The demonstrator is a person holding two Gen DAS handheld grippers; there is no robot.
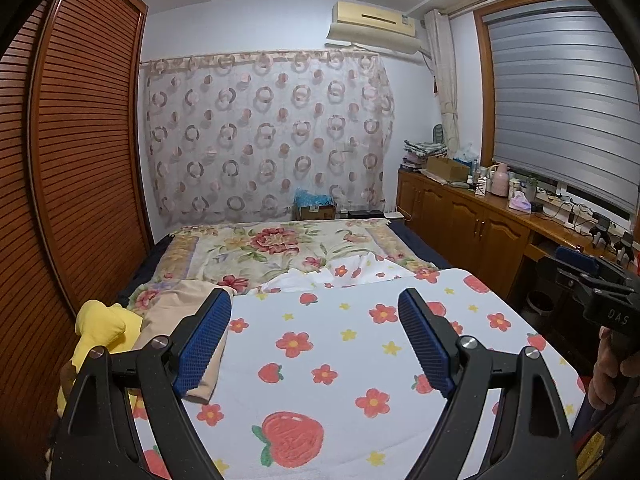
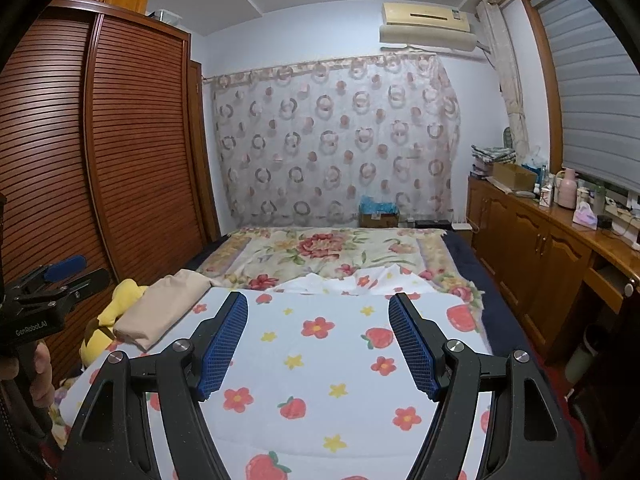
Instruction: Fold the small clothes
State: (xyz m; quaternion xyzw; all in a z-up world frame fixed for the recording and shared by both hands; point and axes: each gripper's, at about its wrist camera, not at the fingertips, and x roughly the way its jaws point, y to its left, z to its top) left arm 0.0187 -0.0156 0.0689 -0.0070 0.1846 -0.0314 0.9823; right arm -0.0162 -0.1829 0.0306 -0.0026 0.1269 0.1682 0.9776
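A folded beige garment [image 1: 180, 316] [image 2: 160, 312] lies at the left edge of the strawberry-and-flower cloth [image 1: 340, 360] [image 2: 320, 360] that covers the near part of the bed. A yellow garment [image 1: 104, 328] [image 2: 112, 312] sits bunched just left of the beige one. My left gripper [image 1: 316, 304] hovers open over the printed cloth, its left pad next to the beige garment, nothing between its fingers. My right gripper [image 2: 318, 304] is open too, empty, above the middle of the cloth. A crumpled white printed piece [image 1: 344, 272] [image 2: 348, 280] lies beyond the cloth's far edge.
A floral blanket [image 1: 276, 248] covers the far half of the bed. Slatted wardrobe doors [image 1: 80, 160] run along the left. A wooden cabinet [image 1: 472, 220] with clutter on top lines the right wall under the window. A hand [image 1: 604, 368] holds the other gripper at the right edge.
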